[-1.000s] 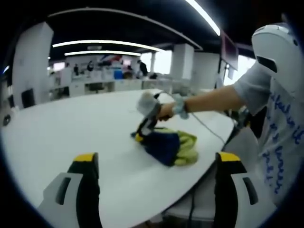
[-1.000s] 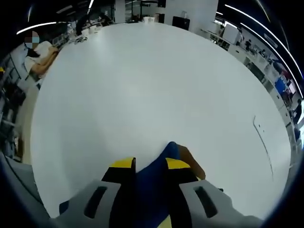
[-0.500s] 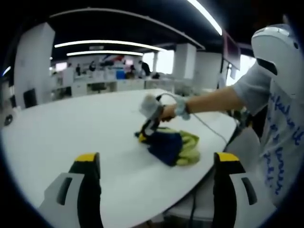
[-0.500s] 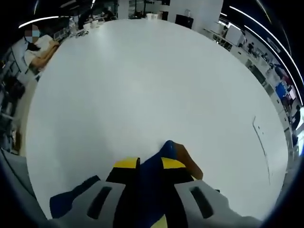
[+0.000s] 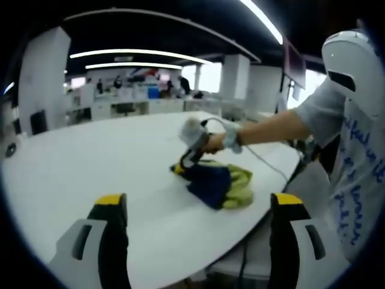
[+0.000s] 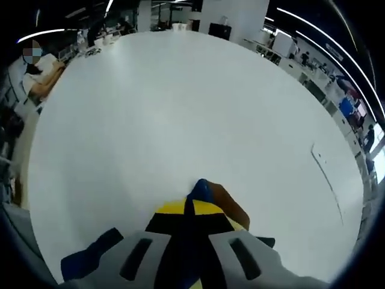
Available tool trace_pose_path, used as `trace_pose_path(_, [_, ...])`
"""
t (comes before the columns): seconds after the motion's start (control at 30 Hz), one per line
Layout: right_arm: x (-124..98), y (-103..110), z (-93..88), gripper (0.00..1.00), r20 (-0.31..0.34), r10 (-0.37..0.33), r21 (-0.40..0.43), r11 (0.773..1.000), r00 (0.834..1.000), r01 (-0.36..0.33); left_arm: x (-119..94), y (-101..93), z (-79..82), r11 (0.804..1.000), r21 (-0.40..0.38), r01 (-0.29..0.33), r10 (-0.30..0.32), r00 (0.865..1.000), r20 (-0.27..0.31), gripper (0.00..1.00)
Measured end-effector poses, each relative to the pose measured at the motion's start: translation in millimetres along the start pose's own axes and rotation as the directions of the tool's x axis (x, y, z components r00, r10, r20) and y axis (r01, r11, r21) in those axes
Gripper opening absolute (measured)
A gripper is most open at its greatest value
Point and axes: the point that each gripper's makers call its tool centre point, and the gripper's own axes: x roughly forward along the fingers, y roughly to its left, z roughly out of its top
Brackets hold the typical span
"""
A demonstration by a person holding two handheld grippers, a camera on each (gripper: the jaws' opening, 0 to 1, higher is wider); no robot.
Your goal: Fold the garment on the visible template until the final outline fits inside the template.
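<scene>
White laminate formed the broad round surface [image 5: 72, 168] on which a bunched garment [image 5: 216, 183] of navy blue and yellow-green cloth was seen. In the left gripper view the garment lay close to the surface's near-right edge, well apart from the far edge, crumpled into a low heap with the blue part toward the centre of the surface and the yellow-green part toward the edge.

The right gripper [image 5: 182, 164] was seen from the left gripper view at the inner end of the heap, held by a person's hand [image 5: 210, 142] with a band at the wrist; a cable trailed from it across the surface toward the edge. In the right gripper view its yellow-tipped fingers [image 6: 171, 209] were drawn together to a narrow slit, with a fold of blue cloth pinched between them and poking out past the tips [image 6: 188, 208]. More blue cloth showed at the lower left beneath the gripper body.

The left gripper [image 5: 198, 208] was held off the garment, nearer the camera than the heap, its two yellow-tipped fingers [image 5: 111, 201] spread wide with nothing between them.

A thin dark line [image 6: 328, 183] was marked on the surface toward its right edge in the right gripper view. A seated person [image 6: 39, 75] was seen at the far left edge of the surface.
</scene>
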Motion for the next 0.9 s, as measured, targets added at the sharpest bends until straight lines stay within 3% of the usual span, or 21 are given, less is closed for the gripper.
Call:
trace_pose_path(0.1, [-15.9, 3.5, 14.7, 0.02, 0.072, 0.014, 0.055, 0.998, 0.997, -0.018, 0.4, -1.7, 1.6, 1.000, 0.000, 0.005, -0.005, 1.000, 0.001, 0.94])
trace_pose_path(0.37, [-61.5, 3.7, 28.5, 0.02, 0.214, 0.002, 0.116, 0.993, 0.977, -0.028, 11.2, -15.8, 10.3, 0.998, 0.042, 0.055, -0.054, 0.998, -0.023, 0.94])
trace_pose_path(0.57, [-103.7, 1.7, 17.0, 0.01, 0.273, -0.032, 0.119, 0.993, 0.961, -0.001, 16.6, -22.5, 15.6, 0.994, 0.077, 0.083, -0.080, 0.996, -0.041, 0.94])
trace_pose_path(0.9, [-160.3, 6.8, -8.3, 0.01, 0.356, -0.091, 0.195, 0.981, 0.930, 0.021, 22.6, -38.5, 16.0, 0.989, 0.088, 0.120, -0.117, 0.992, -0.047, 0.94])
